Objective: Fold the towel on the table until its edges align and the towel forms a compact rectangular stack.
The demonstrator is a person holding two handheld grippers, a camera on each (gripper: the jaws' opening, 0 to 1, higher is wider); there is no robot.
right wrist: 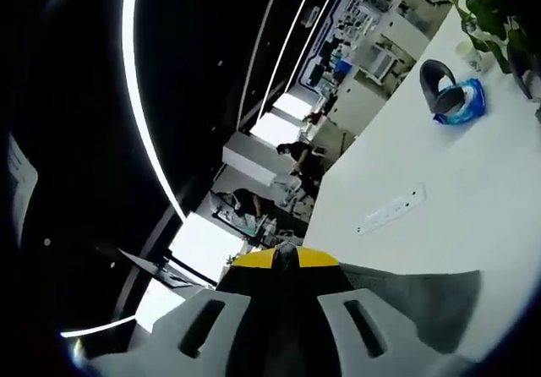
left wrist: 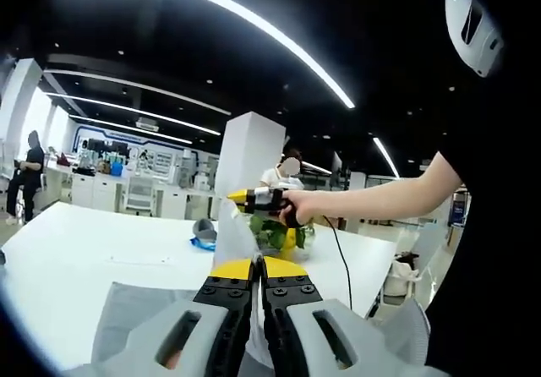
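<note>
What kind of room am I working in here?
Probably an open-plan lab or office: long curved ceiling light strips, a large white table holding the grey towel, and white workbenches with equipment behind.

Bright indoor lighting, strong fisheye warp

Lit by long ceiling strips [left wrist: 211,9] against dark ceiling; glaring white table [left wrist: 76,250]; bent edges, slightly soft background.

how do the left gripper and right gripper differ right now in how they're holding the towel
The left gripper points roughly level over the white table, shut on the towel, which rises as a pale fold just past its tips. The right gripper, seen in its own view, is tipped and rolled toward the ceiling lights, the towel trailing off to one side. Both have yellow-tipped jaws closed together on grey towel cloth.
</note>
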